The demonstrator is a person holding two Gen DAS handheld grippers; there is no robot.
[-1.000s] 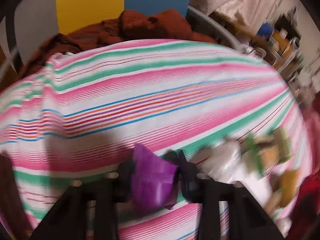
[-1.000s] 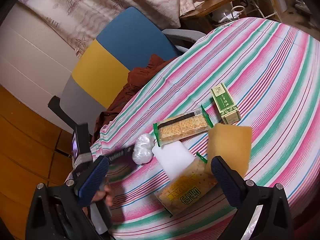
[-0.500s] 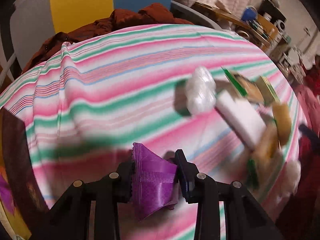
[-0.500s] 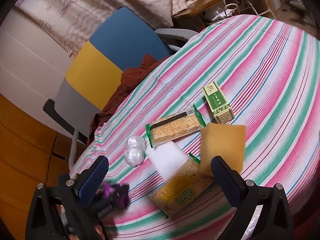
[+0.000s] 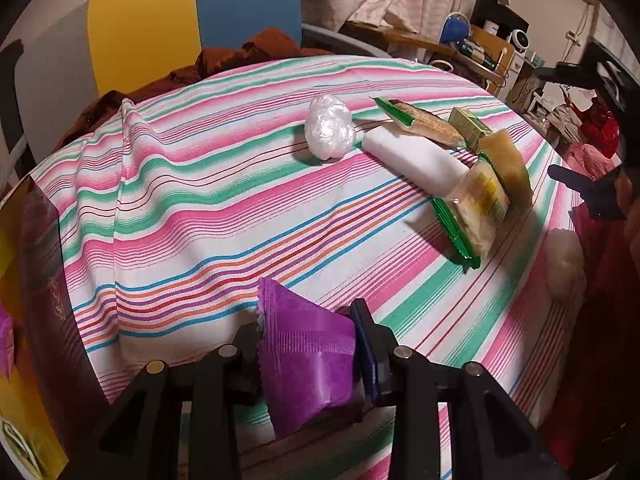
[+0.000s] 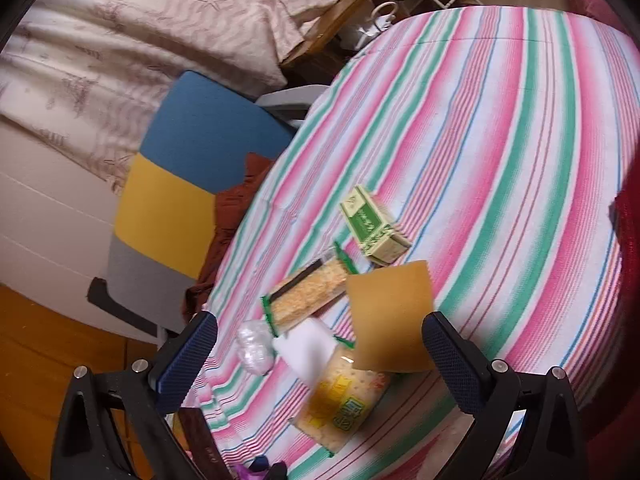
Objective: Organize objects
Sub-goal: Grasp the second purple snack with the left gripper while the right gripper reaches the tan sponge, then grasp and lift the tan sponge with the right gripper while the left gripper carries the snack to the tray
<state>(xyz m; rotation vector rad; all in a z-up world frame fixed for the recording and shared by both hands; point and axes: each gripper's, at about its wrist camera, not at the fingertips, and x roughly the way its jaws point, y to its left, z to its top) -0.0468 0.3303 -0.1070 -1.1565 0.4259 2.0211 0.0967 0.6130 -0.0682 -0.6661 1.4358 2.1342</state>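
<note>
- The left gripper [image 5: 308,344] is clenching a purple packet [image 5: 306,354] between its fingers [image 5: 366,350]; the packet is sticking up and forward past the fingertips, low over the near edge of the striped desk [image 5: 192,216].
- The right gripper [image 6: 320,354] is hanging released above the desk, its fingers [image 6: 452,360] spread wide and grasping nothing.
- Taking the white block [image 5: 416,158] as landmark in the left view: a crumpled white wrap [image 5: 329,126] is lying just left of it, a cracker pack [image 5: 420,120] behind it, a green box [image 5: 468,124] further behind to the right, a yellow-labelled pack [image 5: 476,210] touching its near right end, and a tan sponge [image 5: 506,162] leaning over that pack.
- The right view is showing the same cluster from above: white block [image 6: 308,346], wrap [image 6: 254,346], cracker pack [image 6: 308,296], green box [image 6: 374,230], sponge [image 6: 390,316] overlapping the yellow-labelled pack [image 6: 344,404].
- Only the left view is showing how the packet is being pinched and a pale lump [image 5: 564,260] at the desk's right edge; only the right view is showing a blue, yellow and grey chair back [image 6: 176,196] from above.
</note>
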